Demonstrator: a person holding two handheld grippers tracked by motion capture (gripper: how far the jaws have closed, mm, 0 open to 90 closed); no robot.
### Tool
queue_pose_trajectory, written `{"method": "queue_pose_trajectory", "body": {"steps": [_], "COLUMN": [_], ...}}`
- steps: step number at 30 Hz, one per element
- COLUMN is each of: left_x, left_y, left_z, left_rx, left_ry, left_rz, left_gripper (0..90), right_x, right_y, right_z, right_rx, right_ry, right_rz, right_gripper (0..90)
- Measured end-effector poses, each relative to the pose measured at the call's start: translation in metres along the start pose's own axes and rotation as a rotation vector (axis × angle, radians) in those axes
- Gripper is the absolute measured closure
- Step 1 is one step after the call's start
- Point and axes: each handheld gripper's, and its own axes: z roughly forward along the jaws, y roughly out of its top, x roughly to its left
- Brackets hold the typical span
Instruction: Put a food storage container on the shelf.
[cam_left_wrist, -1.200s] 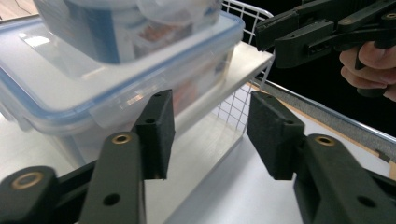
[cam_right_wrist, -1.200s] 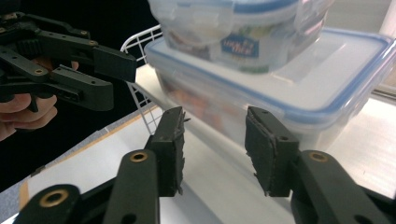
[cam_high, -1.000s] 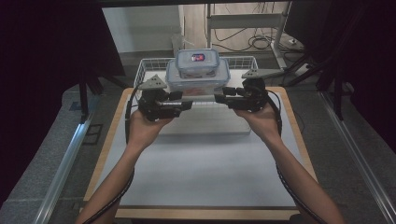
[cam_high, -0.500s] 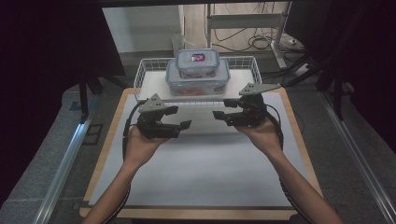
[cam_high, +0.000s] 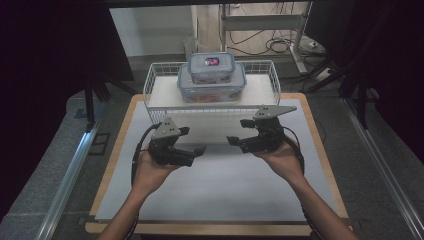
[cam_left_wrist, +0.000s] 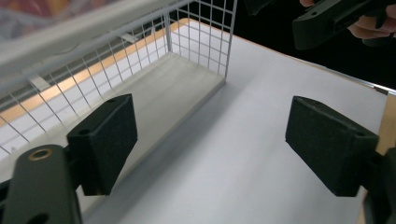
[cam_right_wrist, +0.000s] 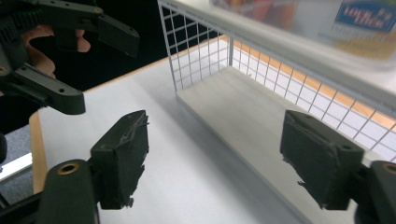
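Two clear lidded containers are stacked on a white wire rack (cam_high: 156, 95) at the back of the table, the small one (cam_high: 211, 67) on the large one (cam_high: 212, 89). My left gripper (cam_high: 192, 140) hovers over the white mat in front of the rack, open and empty. My right gripper (cam_high: 238, 132) faces it, also open and empty. Both pairs of jaws have just been opening, with nothing between them. The left gripper view has its gripper (cam_left_wrist: 217, 140) open beside the rack (cam_left_wrist: 187, 37). In the right gripper view, its gripper (cam_right_wrist: 222, 156) is open below a container (cam_right_wrist: 355, 23).
A white mat (cam_high: 215, 185) covers the wooden table (cam_high: 112, 165). The rack's lower level (cam_right_wrist: 243, 107) is a bare white board. The other gripper (cam_left_wrist: 336, 18) appears top right in the left gripper view. Dark floor, metal rails and cables surround the table.
Both hands have drawn back from the rack toward the person and sunk lower. Both pairs of jaws stand wider. The containers stay stacked on the rack.
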Motion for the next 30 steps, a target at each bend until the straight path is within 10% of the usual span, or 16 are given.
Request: {"method": "queue_pose_trajectory", "body": {"steps": [30], "left_x": [-0.019], "left_y": [-0.089], "left_z": [-0.01], "left_rx": [0.037], "left_ry": [0.028], "left_rz": [-0.047], "left_gripper": [5.6], "right_x": [0.01], "right_y": [-0.09], "right_z": [-0.011], "right_rx": [0.073], "right_ry": [-0.006], "right_rz": [0.054], "right_gripper": [3.8]}}
